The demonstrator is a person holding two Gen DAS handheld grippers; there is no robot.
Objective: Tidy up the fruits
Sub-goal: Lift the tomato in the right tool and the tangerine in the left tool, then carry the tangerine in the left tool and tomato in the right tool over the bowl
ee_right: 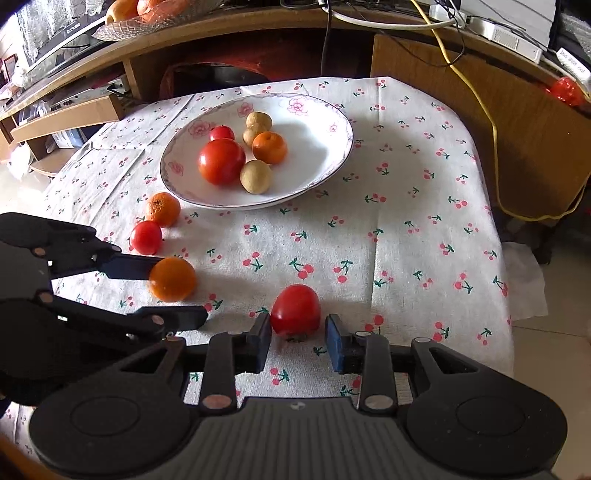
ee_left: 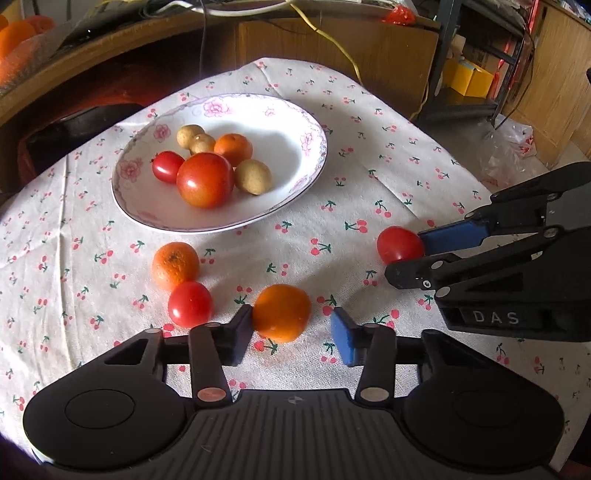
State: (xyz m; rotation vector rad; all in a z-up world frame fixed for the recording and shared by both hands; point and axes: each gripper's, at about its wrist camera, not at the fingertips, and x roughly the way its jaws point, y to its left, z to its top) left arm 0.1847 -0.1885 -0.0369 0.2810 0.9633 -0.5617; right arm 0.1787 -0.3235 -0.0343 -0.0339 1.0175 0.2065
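A white flowered plate (ee_left: pixel 192 229) (ee_right: pixel 221 206) holds a big tomato (ee_left: pixel 205 180), a small tomato (ee_left: pixel 168 166), an orange (ee_left: pixel 233 148) and three brown round fruits. On the cherry-print cloth lie a mandarin (ee_left: pixel 175 265) and a small tomato (ee_left: pixel 190 303). My left gripper (ee_left: pixel 291 338) (ee_right: pixel 179 293) is open around an orange fruit (ee_left: pixel 281 312) (ee_right: pixel 171 278); one pad touches it, the other stands off. My right gripper (ee_right: pixel 298 341) (ee_left: pixel 421 254) is open around a red tomato (ee_right: pixel 295 310) (ee_left: pixel 399 244) that rests on the cloth.
The cloth-covered table (ee_right: pixel 406 206) drops off at the right and far sides. A wooden desk (ee_right: pixel 424 62) with a yellow cable (ee_right: pixel 491 140) stands behind. A glass bowl of oranges (ee_right: pixel 147 11) sits on the desk. A plastic bag (ee_left: pixel 509 147) lies on the floor.
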